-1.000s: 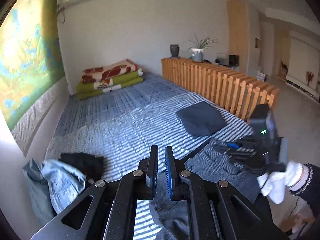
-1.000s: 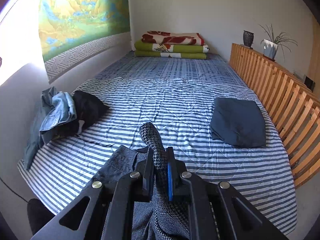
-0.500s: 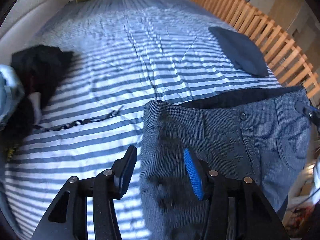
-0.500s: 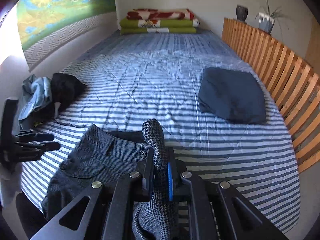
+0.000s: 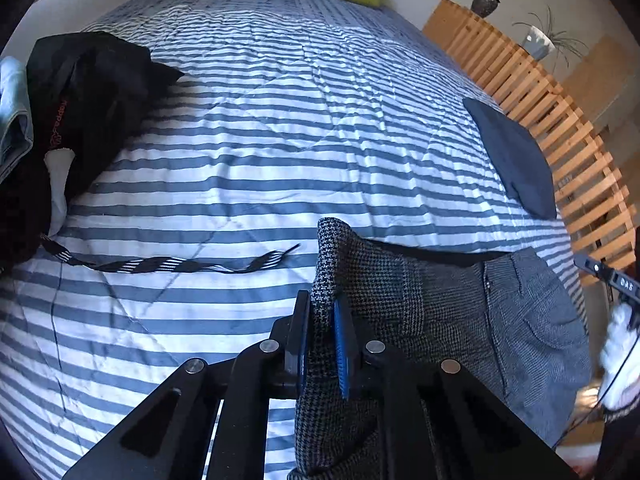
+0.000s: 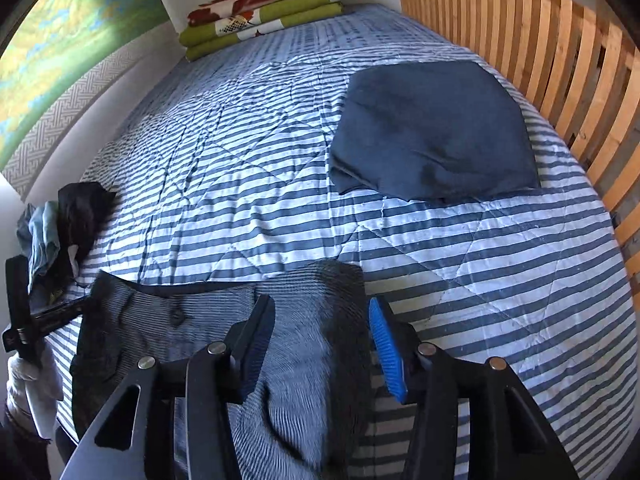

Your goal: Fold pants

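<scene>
Bed (image 6: 440, 240) with the blue-and-white striped quilt is filling both views, and the grey checked pants (image 6: 224, 320) are lying at its near edge, waistband spread across, button showing, legs seemingly hanging off the near side out of view. Fabric is looking thick, woven, fairly stiff, with a dark lining peeking at the waist. Folded navy cloth (image 6: 432, 128) is sitting well apart toward the wooden slat rail (image 6: 540, 64); black and denim clothes pile (image 5: 72, 92) is sitting at the far left with a striped drawstring (image 5: 168, 264) trailing near the pants. Left tongs (image 5: 320, 336) are clamped tight on a bunched waistband corner, having just been closing on it. Right tongs (image 6: 320, 340) are standing roughly half open over the other waist corner, having just been opening, cloth between but pads not pressing. Risk, as a judgement: with only one side being held, pulling now is likely skewing the waistband or dragging the pants off the bed; the drawstring could also be getting caught in the fold.
</scene>
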Available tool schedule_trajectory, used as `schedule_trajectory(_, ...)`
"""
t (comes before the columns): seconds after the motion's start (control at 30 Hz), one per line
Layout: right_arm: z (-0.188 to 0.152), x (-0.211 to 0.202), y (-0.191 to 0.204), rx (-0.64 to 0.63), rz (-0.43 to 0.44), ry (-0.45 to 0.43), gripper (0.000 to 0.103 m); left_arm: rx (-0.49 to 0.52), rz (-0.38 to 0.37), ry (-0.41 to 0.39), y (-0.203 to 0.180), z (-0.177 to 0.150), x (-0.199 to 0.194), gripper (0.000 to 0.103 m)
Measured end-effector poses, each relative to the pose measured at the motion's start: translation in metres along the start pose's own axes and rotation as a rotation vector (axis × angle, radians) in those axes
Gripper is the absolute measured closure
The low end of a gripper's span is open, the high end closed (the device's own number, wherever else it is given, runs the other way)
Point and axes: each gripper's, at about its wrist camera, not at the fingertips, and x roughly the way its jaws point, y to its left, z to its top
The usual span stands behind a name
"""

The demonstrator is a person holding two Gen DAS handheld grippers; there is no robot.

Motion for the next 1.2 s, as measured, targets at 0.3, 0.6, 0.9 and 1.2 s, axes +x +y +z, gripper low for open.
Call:
schedule_trajectory(0.3,0.008,0.064,0.012,-0.056,-0.029,0.165,0.057,0.024,-0.001,0.034,-0.008,0.006,0.028,0.036)
schedule_trajectory(0.6,0.0,0.008,0.027,-0.053,0.003,0.041,0.095,0.022,-0.032,-0.058,-0.023,0.004,-0.009,0.092)
schedule_trajectory(0.9,-0.019,-0.185,0.089,-0.148,0.031,-0.37,0.096,0.161,-0.111,-0.45,-0.076,-0.027,-0.233,0.092)
schedule_trajectory(1.2,-0.06,-0.324,0.133,-0.163,0.06,-0.639,0.096,0.27,-0.061,-0.699,-0.103,-0.082,-0.388,0.092)
